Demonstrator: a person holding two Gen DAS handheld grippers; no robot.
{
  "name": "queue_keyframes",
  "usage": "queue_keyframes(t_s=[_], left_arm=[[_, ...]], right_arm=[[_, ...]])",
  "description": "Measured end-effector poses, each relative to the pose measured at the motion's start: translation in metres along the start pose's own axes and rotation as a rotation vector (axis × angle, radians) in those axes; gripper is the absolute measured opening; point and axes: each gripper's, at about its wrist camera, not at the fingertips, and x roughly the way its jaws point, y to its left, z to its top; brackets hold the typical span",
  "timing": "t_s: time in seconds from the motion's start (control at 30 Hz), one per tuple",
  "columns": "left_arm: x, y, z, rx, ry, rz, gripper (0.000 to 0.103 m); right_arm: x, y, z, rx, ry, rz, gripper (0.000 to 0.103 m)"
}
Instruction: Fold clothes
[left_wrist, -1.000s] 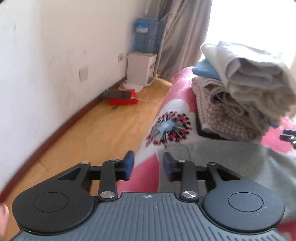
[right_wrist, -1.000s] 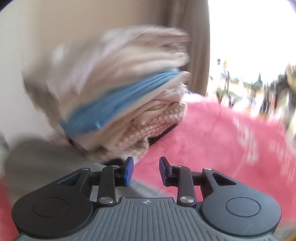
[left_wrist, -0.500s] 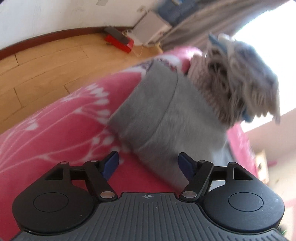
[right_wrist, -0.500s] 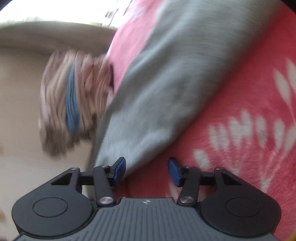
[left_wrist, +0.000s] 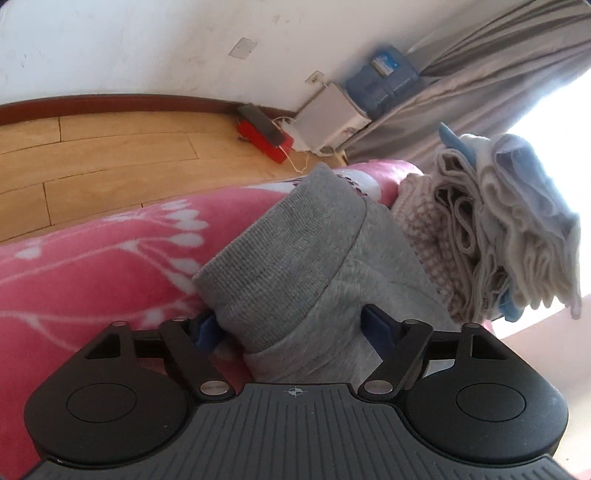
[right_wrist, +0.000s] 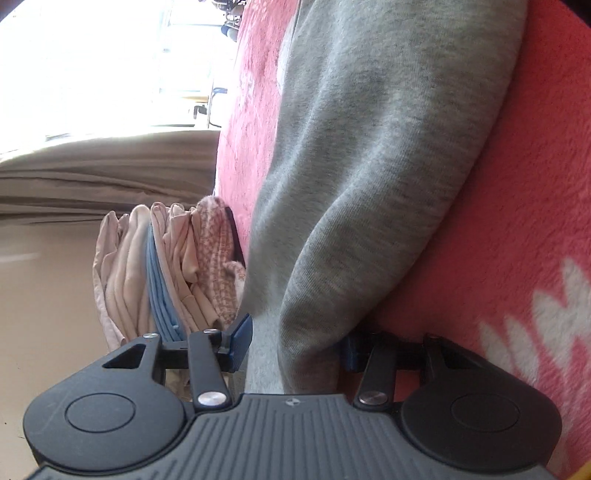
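Both hand-held grippers (left_wrist: 291, 328) (right_wrist: 295, 343) now straddling grey garment (left_wrist: 295, 258) edges, jaws spread

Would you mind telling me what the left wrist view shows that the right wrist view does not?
Only the left wrist view shows the wooden floor, the water dispenser, a red box, and the grey garment's ribbed cuff between the open left gripper. Only the right wrist view shows the bright window and the open right gripper around a plain fold. Both share the garment, the pink blanket and the stack of folded clothes.
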Motion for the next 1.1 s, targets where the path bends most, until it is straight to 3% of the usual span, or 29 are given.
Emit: queue_keyframes(t_s=[0.07,0.13,0.23,0.33,0.43,0.57,0.77,0.93,1.1], left_arm=[[-0.008,0.004,-0.004,-0.005,0.037,-0.023,0.063],[-0.014,0.007,-0.009,0.020,0.056,-0.032,0.062],[-0.004,0.003,-0.007,0.019,0.047,-0.025,0.064],[0.010,-0.002,0.000,-0.038,0.015,-0.024,0.074],[0.016,-0.006,0.000,-0.064,-0.019,-0.002,0.074],[0.013,-0.009,-0.003,-0.075,-0.049,0.045,0.057],[-0.003,-0.019,0.002,-0.022,-0.058,0.081,0.036],[-0.026,-0.022,0.013,-0.017,-0.023,0.059,0.033],[-0.058,-0.021,0.012,0.052,0.034,0.104,0.032]], right_arm=[[0.001,-0.003,0.001,0.020,-0.001,0.015,0.048],[0.002,-0.004,0.003,0.032,-0.003,0.013,0.048],[0.003,-0.005,0.004,0.036,-0.006,0.004,0.048],[0.004,-0.006,0.005,0.035,-0.009,-0.008,0.047],[0.006,-0.008,0.005,0.034,-0.011,-0.019,0.038],[0.006,-0.007,0.005,0.013,-0.021,-0.039,0.015],[-0.005,0.007,-0.003,-0.103,-0.054,-0.077,0.011],[-0.027,0.013,-0.015,-0.142,-0.037,-0.087,0.010],[-0.049,0.009,-0.035,-0.176,0.033,-0.099,0.010]])
